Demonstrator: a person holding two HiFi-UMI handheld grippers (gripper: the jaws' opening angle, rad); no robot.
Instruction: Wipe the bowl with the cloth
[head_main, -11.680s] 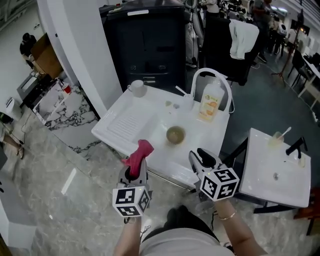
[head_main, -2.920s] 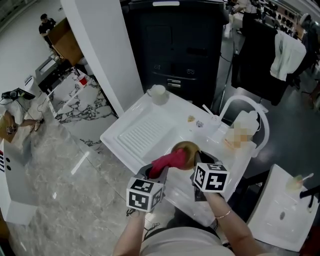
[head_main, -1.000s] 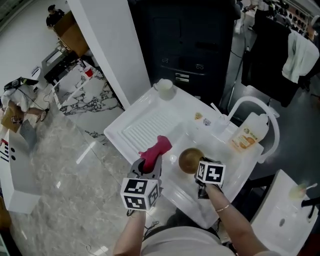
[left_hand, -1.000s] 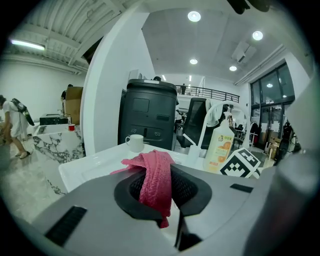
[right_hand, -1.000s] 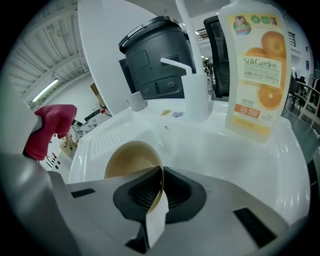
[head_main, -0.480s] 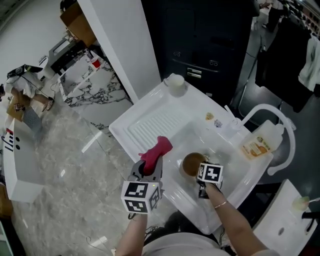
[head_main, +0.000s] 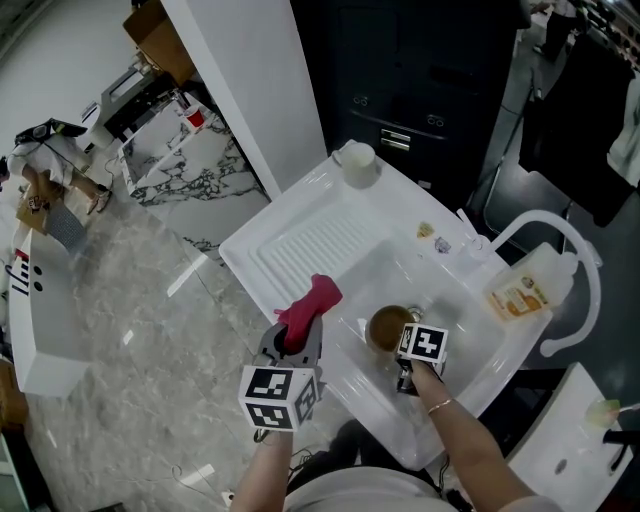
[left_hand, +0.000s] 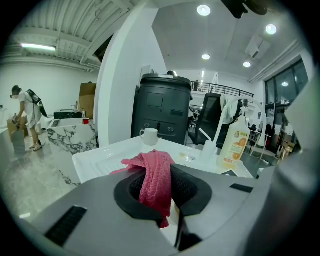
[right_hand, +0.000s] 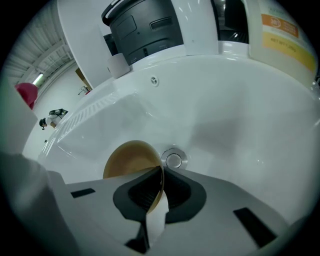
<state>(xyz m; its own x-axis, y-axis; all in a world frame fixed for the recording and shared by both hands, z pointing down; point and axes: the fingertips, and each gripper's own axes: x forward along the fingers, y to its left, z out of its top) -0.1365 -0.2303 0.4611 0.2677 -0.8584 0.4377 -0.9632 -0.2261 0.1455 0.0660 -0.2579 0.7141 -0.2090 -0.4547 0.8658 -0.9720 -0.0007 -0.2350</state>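
1. White moulded plastic forms the sink unit (head_main: 290, 215), which sits cornerwise in the head view. Seen from the basin (head_main: 450, 290), the ribbed drainboard (head_main: 318, 240) lies at 10 o'clock. A white mug (head_main: 357, 160) stands on the far corner at 12 o'clock, and an arched white tap (head_main: 590, 290) is at 3 o'clock.
2. Grey marble-look floor (head_main: 130, 340) spreads out at 9 o'clock. A white column (head_main: 250, 90) and a dark cabinet (head_main: 420, 80) stand behind the unit. Near a marble-topped table (head_main: 185, 150) at 10 o'clock, a person (head_main: 45, 175) bends over. A second white sink (head_main: 590, 450) shows at 4 o'clock.
3. The pale soap bottle (head_main: 525, 285) under the tap has an orange label, but its print is too small to read. Each gripper's cube bears black-and-white square markers.
4. The left gripper (left_hand: 160, 192) is held over the unit's near edge, at 9 o'clock from the bowl (right_hand: 131, 157). Its jaws are clamped on the red knitted cloth (left_hand: 152, 175), which sticks up past the tips and flops over.
5. The right gripper (right_hand: 159, 192) reaches down into the basin with its jaws pinched on the rim of the brown bowl. The bowl is tilted, and the chrome drain (right_hand: 173, 160) lies just beside it.
6. The right forearm comes in from 6 o'clock with a thin bracelet (head_main: 440, 407) at the wrist. Cloth and bowl are apart.
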